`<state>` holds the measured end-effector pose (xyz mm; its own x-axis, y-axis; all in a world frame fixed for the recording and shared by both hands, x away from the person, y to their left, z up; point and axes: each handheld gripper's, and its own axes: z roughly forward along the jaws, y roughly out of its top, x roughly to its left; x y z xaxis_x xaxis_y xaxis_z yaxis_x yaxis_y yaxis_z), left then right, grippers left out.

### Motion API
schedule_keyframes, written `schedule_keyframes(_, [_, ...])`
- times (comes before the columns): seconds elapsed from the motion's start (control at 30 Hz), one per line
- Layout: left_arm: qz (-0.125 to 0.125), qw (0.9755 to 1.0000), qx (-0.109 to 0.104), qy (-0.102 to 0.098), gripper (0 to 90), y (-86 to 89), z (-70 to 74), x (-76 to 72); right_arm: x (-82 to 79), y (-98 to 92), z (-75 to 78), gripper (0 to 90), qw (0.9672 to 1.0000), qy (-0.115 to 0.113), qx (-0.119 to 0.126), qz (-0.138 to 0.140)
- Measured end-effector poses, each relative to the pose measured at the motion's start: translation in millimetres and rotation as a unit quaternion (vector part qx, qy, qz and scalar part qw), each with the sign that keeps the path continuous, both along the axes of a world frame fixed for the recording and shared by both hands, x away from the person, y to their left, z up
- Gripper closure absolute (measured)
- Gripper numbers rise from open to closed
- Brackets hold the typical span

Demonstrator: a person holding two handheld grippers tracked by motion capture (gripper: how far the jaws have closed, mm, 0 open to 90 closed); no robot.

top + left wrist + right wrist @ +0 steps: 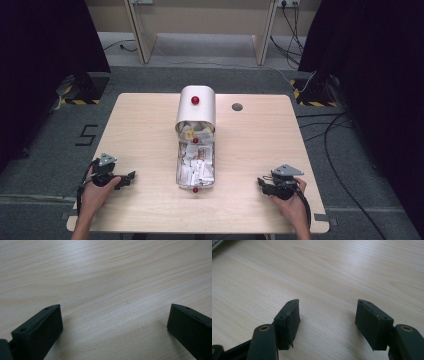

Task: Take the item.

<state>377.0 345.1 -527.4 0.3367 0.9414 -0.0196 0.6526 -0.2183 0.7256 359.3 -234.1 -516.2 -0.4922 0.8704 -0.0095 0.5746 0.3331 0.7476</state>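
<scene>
A: Where does the left gripper (131, 176) sit?

B: Lower left of the high view, low over the bench (145, 130) near its front-left corner and pointing toward the middle. In the left gripper view its jaws stand wide apart with bare wood grain between them.

A: And the right gripper (260, 182)?

B: Lower right of the high view, close to the front edge and pointing inward. In the right gripper view its jaws are apart too, a little narrower, with plain wood between them.

A: What stands between the two?

B: A long clear tray (195, 167) full of white paper packets runs down the centre of the frame. A rounded silver cover (196, 107) with a red knob (195, 100) sits at its far end. Another red knob (195, 190) shows at the tray's near end, and a third one (195, 140) just below the cover's mouth.

A: How much open room is there?

B: Broad bare bench lies on either side of the tray, and each gripper is well apart from it. The tray's near end stops short of the front edge.

A: Anything near the far edge?

B: A small round grey cap (237, 106) sits set into the benchtop, to the right of the cover. Past the edges there is grey floor, with cables (332, 150) trailing at the right of the frame.
</scene>
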Motion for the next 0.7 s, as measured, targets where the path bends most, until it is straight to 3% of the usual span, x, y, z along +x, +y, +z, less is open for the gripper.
schedule_keyframes(0.5, [0.000,1.0000,0.000,0.000,0.0,0.1,0.1,0.1,0.3,0.4,0.2,37.0,1.0000,0.000,0.000,-0.002])
schedule_keyframes(0.63, [0.000,1.0000,0.000,0.000,0.0,0.1,0.0,0.1,1.3,1.0,0.4,38.3,1.0000,-0.002,0.004,-0.006])
schedule_keyframes(0.7, [0.000,1.0000,0.000,0.000,0.0,0.0,0.0,0.1,0.7,2.8,1.4,37.9,0.9998,-0.008,0.018,-0.004])
